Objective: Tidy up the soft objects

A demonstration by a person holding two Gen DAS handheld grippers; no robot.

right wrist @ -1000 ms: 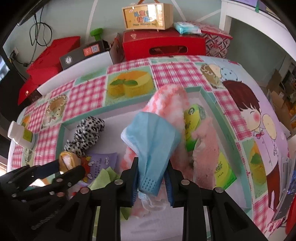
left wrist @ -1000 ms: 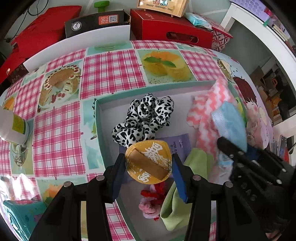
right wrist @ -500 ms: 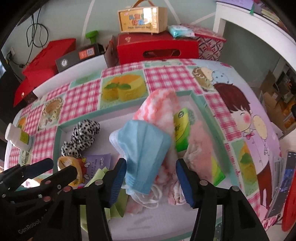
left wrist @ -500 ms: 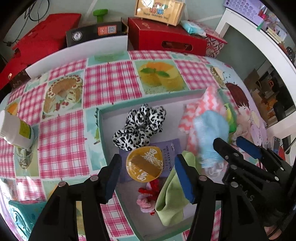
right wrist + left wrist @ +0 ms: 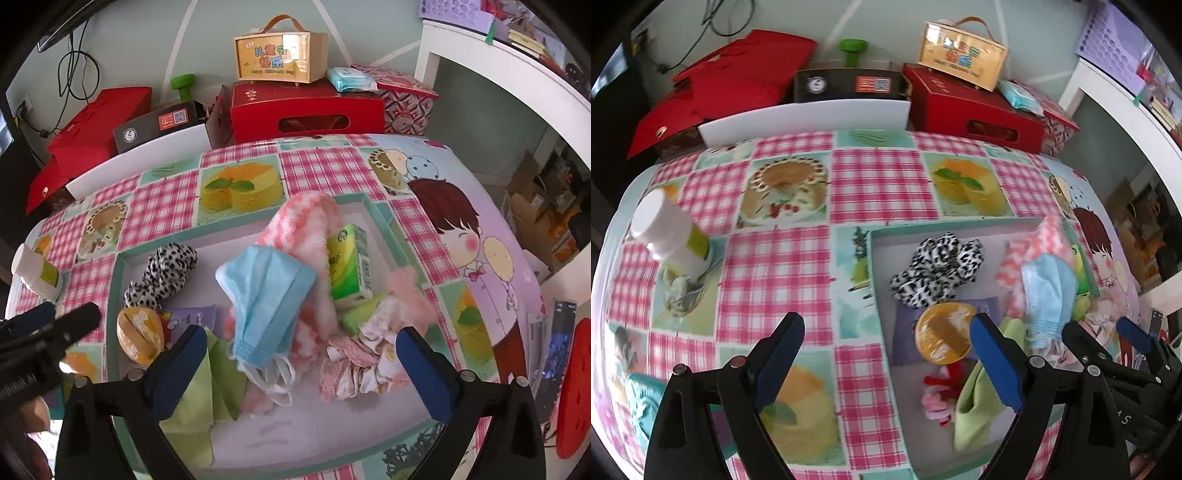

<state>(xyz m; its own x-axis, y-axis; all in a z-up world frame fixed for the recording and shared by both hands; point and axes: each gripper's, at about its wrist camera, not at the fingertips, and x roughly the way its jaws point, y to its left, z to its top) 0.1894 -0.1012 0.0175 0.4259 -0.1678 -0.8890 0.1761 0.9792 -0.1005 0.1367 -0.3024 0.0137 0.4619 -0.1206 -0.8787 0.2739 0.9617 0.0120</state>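
Note:
A teal-rimmed tray (image 5: 874,280) (image 5: 114,291) holds the soft things. A round yellow pouch (image 5: 943,334) (image 5: 140,334) lies in it beside a leopard scrunchie (image 5: 936,275) (image 5: 162,277). A blue face mask (image 5: 266,295) (image 5: 1049,295) rests on a pink-and-white fluffy sock (image 5: 306,229). My left gripper (image 5: 886,362) hangs above the tray's left rim, jaws opening, nothing between them, with the pouch just beyond its right finger. My right gripper (image 5: 301,369) is above the mask, jaws opening wide, pads clear of it.
Also in the tray are a green cloth (image 5: 199,398), a green tissue pack (image 5: 349,266), a purple packet (image 5: 192,317) and a floral scrunchie (image 5: 354,362). A white bottle (image 5: 670,236) stands on the checked tablecloth at the left. Red boxes (image 5: 306,114) line the far edge.
Both grippers opened: the left let go of the yellow pouch, the right let go of the blue mask. Both things now lie in the tray. The left gripper rose and shifted left.

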